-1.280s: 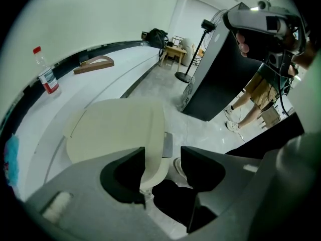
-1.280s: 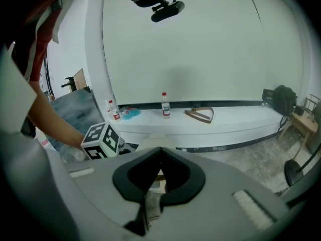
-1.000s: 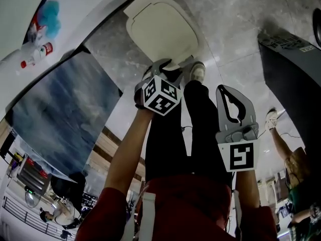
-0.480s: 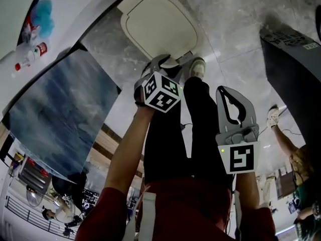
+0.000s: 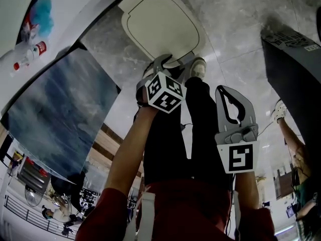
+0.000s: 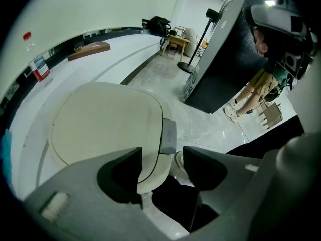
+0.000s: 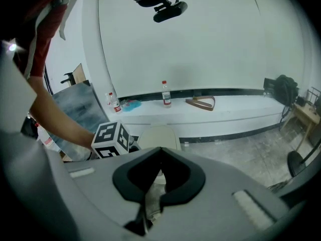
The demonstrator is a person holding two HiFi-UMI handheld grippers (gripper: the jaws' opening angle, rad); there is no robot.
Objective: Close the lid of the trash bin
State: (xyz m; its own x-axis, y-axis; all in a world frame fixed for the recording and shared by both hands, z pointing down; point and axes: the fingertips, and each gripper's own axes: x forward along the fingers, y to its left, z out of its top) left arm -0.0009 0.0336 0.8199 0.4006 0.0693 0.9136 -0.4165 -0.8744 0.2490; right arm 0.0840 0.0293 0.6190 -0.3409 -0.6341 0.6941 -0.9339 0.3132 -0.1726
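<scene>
- Grey marbled floor (image 5: 241,19) runs to a white ledge (image 7: 225,112) below a plain wall. A small bottle (image 7: 164,94) stands there, its label too small to read.
- The trash bin's body is hidden under its lid (image 5: 160,26), which is smooth, cream and rounded-square and lies flat and shut.
- The left gripper (image 6: 161,157) straddles the lid's front edge, its jaws opening.
- The right gripper (image 7: 160,148) hangs apart from it, tips together, holding nothing.

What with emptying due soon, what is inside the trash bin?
Its cream lid lies down over the trash bin, so the inside is covered and cannot be seen. Only the lid's bare top and grey front tab show.
</scene>
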